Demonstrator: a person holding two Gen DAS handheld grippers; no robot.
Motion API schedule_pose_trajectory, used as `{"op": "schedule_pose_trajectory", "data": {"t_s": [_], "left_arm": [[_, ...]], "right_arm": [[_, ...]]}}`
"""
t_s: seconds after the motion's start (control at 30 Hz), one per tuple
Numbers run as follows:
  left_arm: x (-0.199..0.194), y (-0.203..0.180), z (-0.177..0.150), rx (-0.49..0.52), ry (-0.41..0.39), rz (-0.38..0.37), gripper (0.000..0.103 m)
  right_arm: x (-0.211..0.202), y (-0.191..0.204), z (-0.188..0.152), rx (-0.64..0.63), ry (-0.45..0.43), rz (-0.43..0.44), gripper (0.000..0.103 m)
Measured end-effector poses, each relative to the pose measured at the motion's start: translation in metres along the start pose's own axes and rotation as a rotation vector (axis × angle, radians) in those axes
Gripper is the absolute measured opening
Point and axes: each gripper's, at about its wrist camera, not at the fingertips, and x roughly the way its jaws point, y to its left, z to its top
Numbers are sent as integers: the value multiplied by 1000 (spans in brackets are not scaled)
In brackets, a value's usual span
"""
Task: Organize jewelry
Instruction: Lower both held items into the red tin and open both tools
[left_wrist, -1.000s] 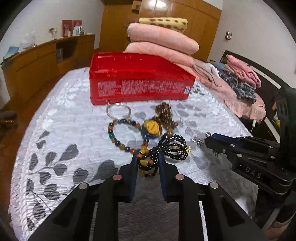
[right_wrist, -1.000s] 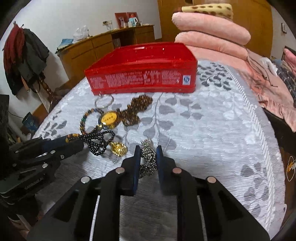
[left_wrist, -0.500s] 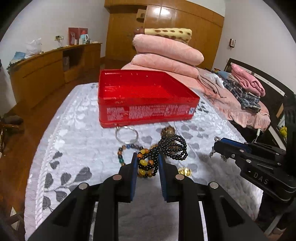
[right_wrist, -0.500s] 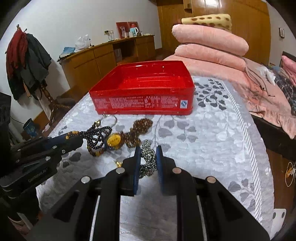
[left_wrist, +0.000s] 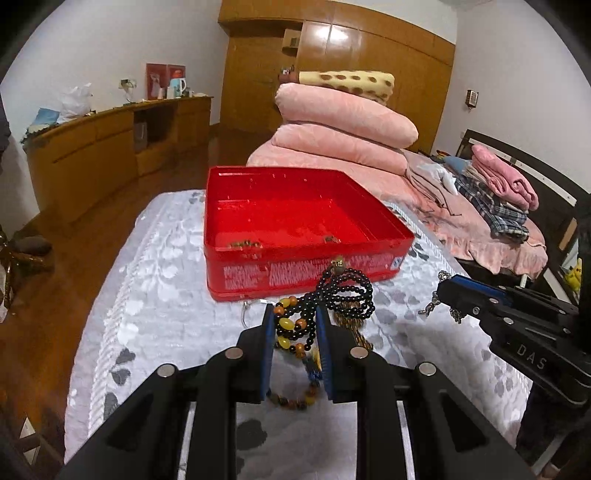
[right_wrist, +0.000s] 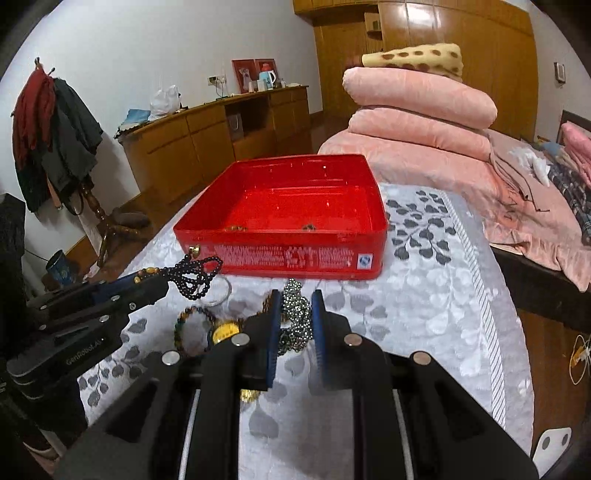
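Both bead strings have been lifted off the cloth since the earlier frames and carried nearer to the red tin.

The left gripper is clenched on the black bead strand, which is tangled with amber beads and hangs just before the near wall of the red tin, at 12 o'clock from the jaws. The right gripper is closed on the silver bead chain, with the tin at 12 o'clock also. A multicoloured bracelet and a yellow pendant are left on the white cloth, at 10 o'clock from the right gripper. It is judged that a hanging loop may catch on the tin rim, or the tangled strands may drag other pieces along, because the beads are interlaced.
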Motion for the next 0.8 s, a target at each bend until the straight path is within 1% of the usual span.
{"op": "schedule_pose_trajectory", "data": {"t_s": [0.4,0.8], "left_arm": [[15,6,37,-15,-40,40,22],[53,13,69,-37,-26,60,22]], "right_arm": [[22,-5,37,16,-17,7,15],[55,-12,72,35,-11,18,15]]}}
